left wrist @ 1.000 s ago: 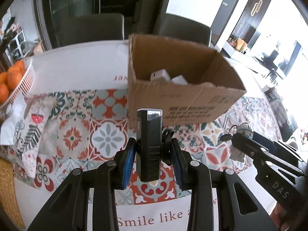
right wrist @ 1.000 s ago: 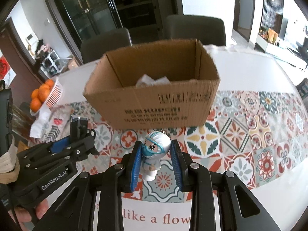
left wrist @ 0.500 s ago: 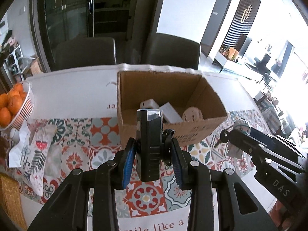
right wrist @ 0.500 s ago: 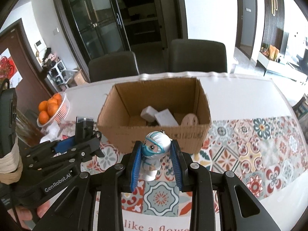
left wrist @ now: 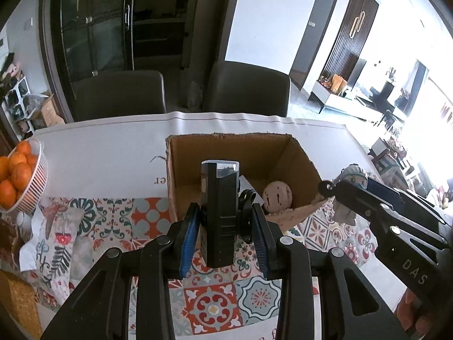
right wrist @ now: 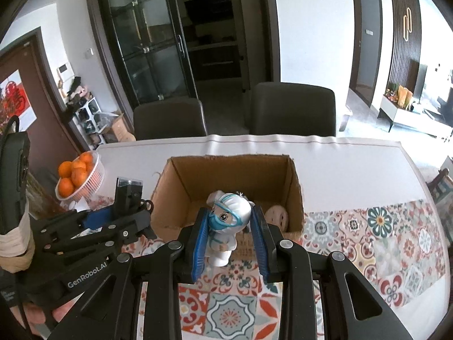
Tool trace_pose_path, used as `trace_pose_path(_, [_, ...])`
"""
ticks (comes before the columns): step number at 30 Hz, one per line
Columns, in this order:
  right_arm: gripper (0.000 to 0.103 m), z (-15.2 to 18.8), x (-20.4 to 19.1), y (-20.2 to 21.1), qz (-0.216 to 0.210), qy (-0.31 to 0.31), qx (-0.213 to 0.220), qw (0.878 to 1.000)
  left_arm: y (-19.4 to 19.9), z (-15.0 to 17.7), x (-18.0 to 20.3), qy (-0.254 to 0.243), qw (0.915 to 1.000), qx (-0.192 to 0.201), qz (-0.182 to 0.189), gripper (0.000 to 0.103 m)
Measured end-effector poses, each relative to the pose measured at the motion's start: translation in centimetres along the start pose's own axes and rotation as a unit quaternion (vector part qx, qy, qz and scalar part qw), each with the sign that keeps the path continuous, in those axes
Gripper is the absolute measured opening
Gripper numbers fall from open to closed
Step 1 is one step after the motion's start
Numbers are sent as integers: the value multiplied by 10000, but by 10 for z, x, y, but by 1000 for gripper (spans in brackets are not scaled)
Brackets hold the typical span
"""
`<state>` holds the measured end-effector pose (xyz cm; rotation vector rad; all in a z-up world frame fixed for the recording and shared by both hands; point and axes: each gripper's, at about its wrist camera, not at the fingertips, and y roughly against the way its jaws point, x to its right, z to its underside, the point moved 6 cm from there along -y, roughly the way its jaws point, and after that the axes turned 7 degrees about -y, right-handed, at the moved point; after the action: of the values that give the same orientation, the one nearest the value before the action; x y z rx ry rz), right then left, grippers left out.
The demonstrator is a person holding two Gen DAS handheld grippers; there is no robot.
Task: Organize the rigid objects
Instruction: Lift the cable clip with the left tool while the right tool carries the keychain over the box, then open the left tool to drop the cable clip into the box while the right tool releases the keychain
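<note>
My left gripper [left wrist: 223,212] is shut on an upright black rectangular device [left wrist: 220,212] with a clear top, held in the air in front of the open cardboard box [left wrist: 198,153]. My right gripper [right wrist: 230,221] is shut on a small white figurine [right wrist: 226,223] with a teal mask and goggles, also held up just before the box [right wrist: 175,181]. Inside the box lies a round tan slotted disc [left wrist: 277,195]. The right gripper with the figurine [left wrist: 352,174] shows at the right of the left wrist view; the left gripper with the device [right wrist: 128,191] at the left of the right wrist view.
A white basket of oranges [left wrist: 31,189] stands at the table's left, beside a crumpled patterned cloth [left wrist: 53,240]. The tiled-pattern runner [right wrist: 382,240] crosses the white table. Two dark chairs [right wrist: 291,107] stand behind the far edge. A hand [right wrist: 45,317] holds the left tool.
Both grippers have risen with their objects still held. The box now sits lower in both views and its inside is visible from above.
</note>
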<state>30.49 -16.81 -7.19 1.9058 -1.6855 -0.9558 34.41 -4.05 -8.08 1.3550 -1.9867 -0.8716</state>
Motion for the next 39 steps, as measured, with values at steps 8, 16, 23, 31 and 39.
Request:
trace_pose_path(8, [31, -23, 4, -13, -30, 1, -14, 10000, -13, -20, -2, -34, 9999, -136, 45, 35])
trace_pose_path(16, [31, -40, 7, -34, -29, 10, -186, 9998, -32, -34, -10, 21, 9994, -330, 43, 35])
trace_pose_path(23, [31, -41, 16, -60, -20, -164, -480, 9987, -52, -38, -14, 33, 9984, -565, -28, 36])
trace_pose_path(31, [31, -37, 24, -80, 124, -231, -714, 9971, -78, -33, -18, 94, 9961, -874, -18, 36])
trace_pose_path(39, [31, -34, 33, -96, 182, -277, -924, 9952, -92, -28, -19, 66, 9942, -1067, -76, 43])
